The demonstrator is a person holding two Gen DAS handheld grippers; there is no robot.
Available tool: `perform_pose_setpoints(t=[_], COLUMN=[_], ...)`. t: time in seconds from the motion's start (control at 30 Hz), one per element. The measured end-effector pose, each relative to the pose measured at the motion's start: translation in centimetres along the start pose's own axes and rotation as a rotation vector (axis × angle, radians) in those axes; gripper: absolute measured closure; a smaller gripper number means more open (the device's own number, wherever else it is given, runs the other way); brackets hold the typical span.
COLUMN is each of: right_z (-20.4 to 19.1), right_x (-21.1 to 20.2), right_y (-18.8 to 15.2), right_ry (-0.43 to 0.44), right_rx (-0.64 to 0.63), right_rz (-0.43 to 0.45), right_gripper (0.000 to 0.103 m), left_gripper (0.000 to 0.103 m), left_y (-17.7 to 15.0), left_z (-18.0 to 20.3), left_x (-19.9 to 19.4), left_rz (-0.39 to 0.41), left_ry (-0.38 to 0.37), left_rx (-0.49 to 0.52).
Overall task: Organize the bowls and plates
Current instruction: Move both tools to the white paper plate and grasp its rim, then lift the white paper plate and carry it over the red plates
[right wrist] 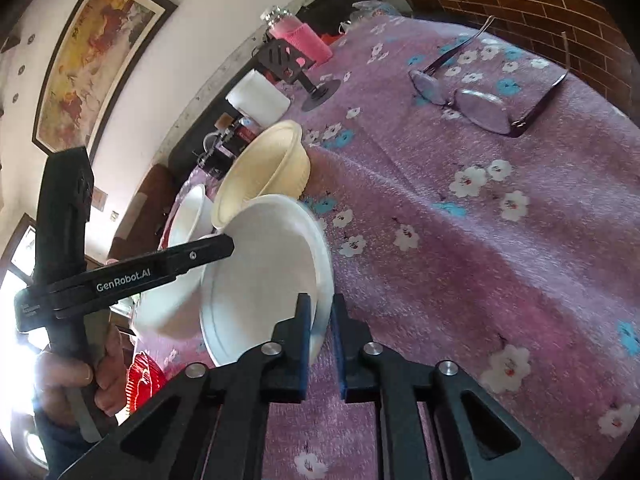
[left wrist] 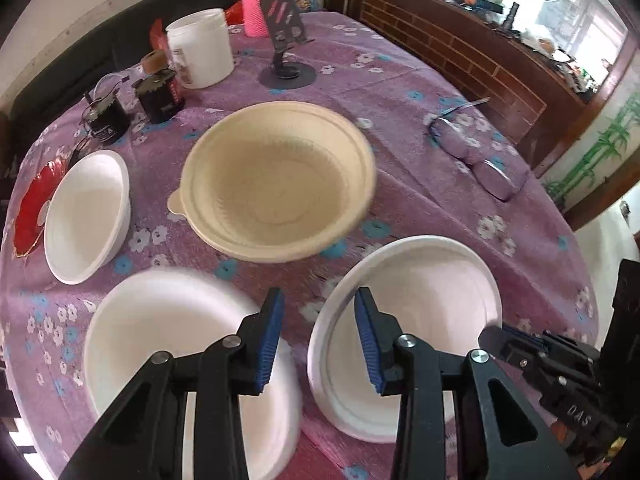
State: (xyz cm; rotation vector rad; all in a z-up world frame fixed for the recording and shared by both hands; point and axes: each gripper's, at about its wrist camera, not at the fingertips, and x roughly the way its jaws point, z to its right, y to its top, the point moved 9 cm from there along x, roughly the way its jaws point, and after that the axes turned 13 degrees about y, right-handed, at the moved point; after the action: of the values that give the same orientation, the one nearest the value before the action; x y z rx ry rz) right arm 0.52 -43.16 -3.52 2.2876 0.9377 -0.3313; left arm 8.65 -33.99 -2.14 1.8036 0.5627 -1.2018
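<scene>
The right gripper [right wrist: 320, 320] pinched the rim of a tilted white bowl [left wrist: 404, 332] above the purple tablecloth [left wrist: 420, 184]. The left gripper [left wrist: 318, 320] hovered open between it and another white bowl [left wrist: 168, 344], near a beige bowl [left wrist: 276, 184].

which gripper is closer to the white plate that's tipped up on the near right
Right. The right gripper has its jaws closed on the rim of the white plate, tilting it up. The left gripper is open and empty, hovering just beside that plate's left edge without touching it.
</scene>
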Motion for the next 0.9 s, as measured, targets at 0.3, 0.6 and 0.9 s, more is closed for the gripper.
perform_pose_setpoints(t=[0.3, 0.6, 0.9], right_z=[0.8, 1.5, 1.6], right_x=[-3.8, -3.7, -4.0], right_y=[-2.3, -1.6, -2.0], right_ry=[0.025, -0.086, -0.105], right_rx=[0.023, -0.051, -0.076], right_rz=[-0.006, 0.051, 0.083], right_gripper=[0.094, 0.088, 0.088], left_gripper=[0.083, 0.092, 0.092], left_y=[-3.7, -3.7, -5.6], left_z=[4.3, 4.5, 4.7], left_x=[-0.8, -0.5, -1.7], left_rz=[0.016, 0.079, 0.177], left_ry=[-0.048, -0.031, -0.003], left_rx=[0.055, -0.047, -0.104])
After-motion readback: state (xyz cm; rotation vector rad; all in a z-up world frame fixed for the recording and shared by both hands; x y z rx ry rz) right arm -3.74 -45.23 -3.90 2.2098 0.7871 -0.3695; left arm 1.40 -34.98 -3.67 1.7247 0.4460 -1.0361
